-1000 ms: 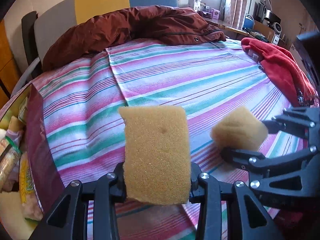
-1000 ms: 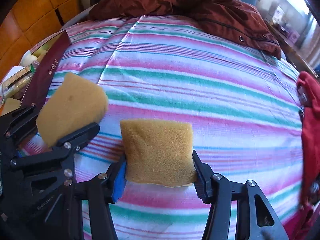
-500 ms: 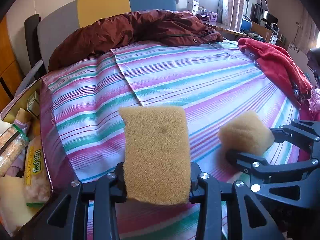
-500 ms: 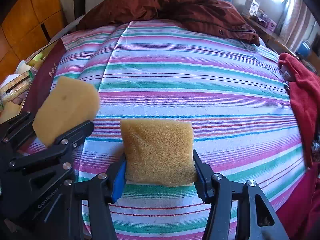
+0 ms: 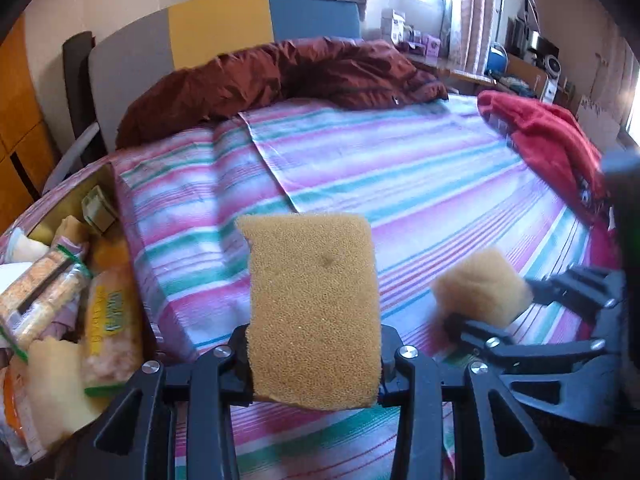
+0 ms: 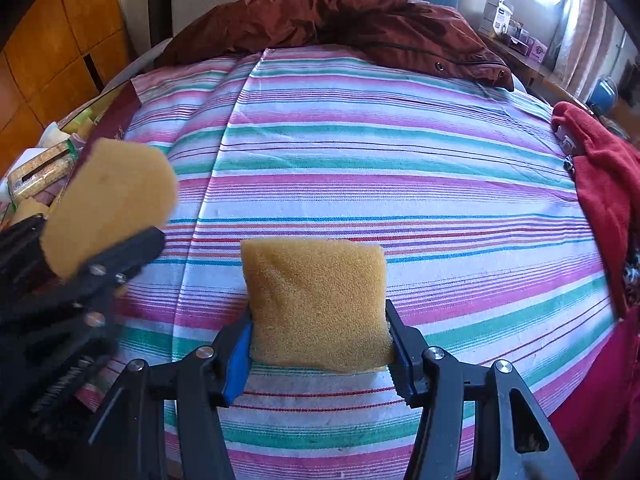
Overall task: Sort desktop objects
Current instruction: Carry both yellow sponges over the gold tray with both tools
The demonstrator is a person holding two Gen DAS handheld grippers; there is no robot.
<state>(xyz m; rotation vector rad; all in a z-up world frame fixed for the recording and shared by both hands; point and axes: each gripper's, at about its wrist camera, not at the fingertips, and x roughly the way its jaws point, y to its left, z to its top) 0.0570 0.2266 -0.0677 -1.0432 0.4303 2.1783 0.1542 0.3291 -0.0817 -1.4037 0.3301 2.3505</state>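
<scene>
— Clamping what, exactly, was the left hand-held gripper [image 5: 314,354]?

— A tall tan rectangular foam sponge [image 5: 312,308], pinched at its lower sides between the black fingers and standing upright above the striped pink, green and white bedspread [image 5: 420,184].

— And the right hand-held gripper [image 6: 318,346]?

— It squeezed a second, squarer tan foam sponge [image 6: 316,304] the same way, also clear of the bed.

— Where did they sit relative to each other?

— In the left wrist view the right one was at four o'clock, near. A box of packaged snacks [image 5: 60,300] lay at nine o'clock beside the bed; a red garment [image 5: 548,140] at two o'clock.
</scene>
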